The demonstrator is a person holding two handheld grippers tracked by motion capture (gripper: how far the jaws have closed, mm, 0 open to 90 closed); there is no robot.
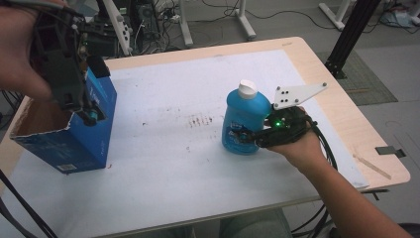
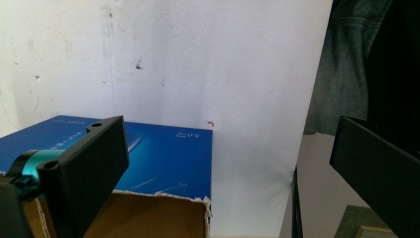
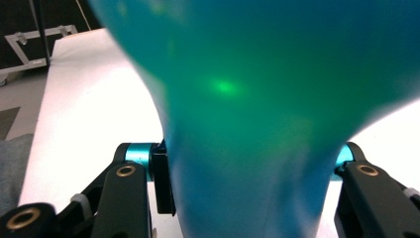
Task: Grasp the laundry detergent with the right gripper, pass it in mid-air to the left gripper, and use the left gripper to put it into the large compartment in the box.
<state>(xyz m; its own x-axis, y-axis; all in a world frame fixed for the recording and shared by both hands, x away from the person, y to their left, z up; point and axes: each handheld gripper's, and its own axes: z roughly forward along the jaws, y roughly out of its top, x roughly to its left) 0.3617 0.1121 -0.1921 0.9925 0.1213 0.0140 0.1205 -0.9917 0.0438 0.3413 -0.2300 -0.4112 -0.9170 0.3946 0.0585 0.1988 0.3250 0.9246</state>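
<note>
Right gripper (image 1: 246, 139) clamped on blue bottle (image 1: 243, 121) (upright on table); left gripper (image 1: 89, 115) spread over open box (image 1: 74, 144); transfer remains.

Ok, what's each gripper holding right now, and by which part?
The right gripper is shut on the blue bottle, clamping its lower body. The left gripper stands open over the blue box, holding nothing.

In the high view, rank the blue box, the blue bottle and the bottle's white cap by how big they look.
1. blue box, though it sits nearer the camera, which flatters it.
2. blue bottle.
3. white cap, clearly smallest.
</note>
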